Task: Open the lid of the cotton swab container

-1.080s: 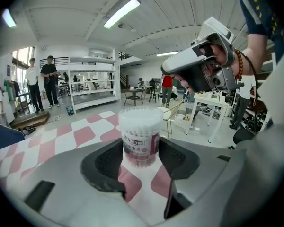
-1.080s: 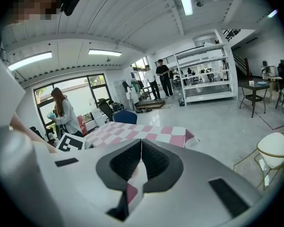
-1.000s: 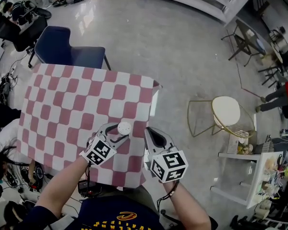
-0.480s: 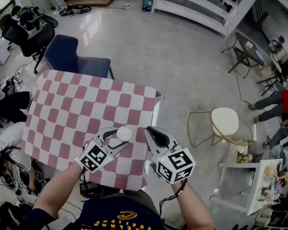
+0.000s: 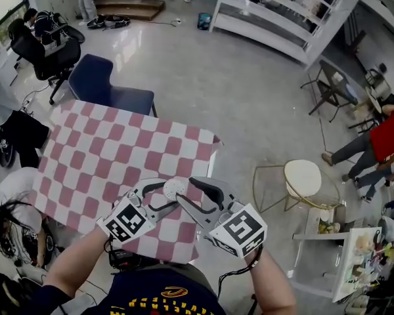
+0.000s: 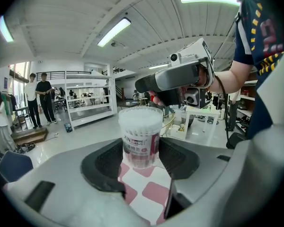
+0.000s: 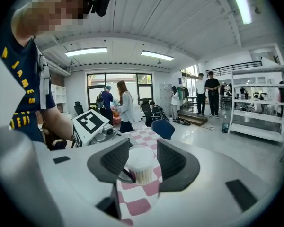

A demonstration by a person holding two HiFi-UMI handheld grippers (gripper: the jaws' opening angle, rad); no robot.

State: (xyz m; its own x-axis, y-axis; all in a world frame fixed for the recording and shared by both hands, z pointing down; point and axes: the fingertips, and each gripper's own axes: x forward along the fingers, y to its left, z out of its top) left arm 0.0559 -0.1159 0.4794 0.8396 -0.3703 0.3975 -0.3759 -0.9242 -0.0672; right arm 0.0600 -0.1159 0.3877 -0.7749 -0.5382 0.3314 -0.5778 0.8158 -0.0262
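Here the left hand-held gripper (image 6: 141, 151) was clamped on the lower body of the clear, round plastic cotton swab container (image 6: 141, 135), its dark pads pressing on both sides. The container was upright over the near right part of the pink-and-white checked counter (image 5: 118, 149); whether it stood on the cloth could not be told. The right hand-held gripper (image 7: 142, 161) faced it from the other side, jaws opening, with the container's white top between them, ungripped.
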